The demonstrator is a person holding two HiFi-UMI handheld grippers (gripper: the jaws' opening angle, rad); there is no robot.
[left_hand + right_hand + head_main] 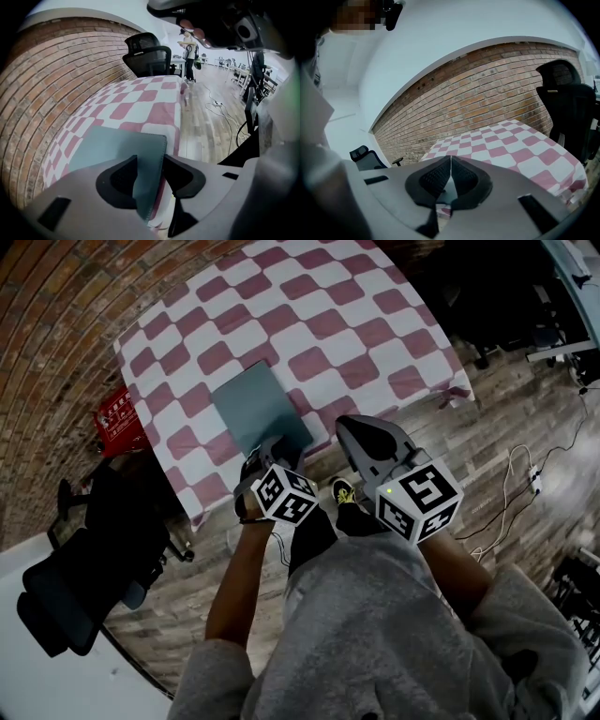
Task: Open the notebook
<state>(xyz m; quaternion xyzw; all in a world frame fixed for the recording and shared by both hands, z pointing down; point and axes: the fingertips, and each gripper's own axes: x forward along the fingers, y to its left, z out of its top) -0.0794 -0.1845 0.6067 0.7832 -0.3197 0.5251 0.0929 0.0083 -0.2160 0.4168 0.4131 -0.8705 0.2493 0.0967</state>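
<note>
We see table [328, 324] covered in red-and-white checks, brick wall [487, 93] behind it. Grey-blue notebook [253, 404] lies on table near its front edge. Our left gripper [150, 157] points steeply down at notebook's near corner. Jaws about half apart, cover's corner tilted up between them, white pages showing beneath. Whether pads actually press cover, we cannot quite tell. Our right gripper [450, 158] hangs just off table's edge, jaws closed together, holding nothing.

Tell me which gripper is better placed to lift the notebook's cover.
Left. The left gripper has an edge of the notebook between its jaws. The right gripper is shut on nothing, and its view shows no notebook ahead.
</note>
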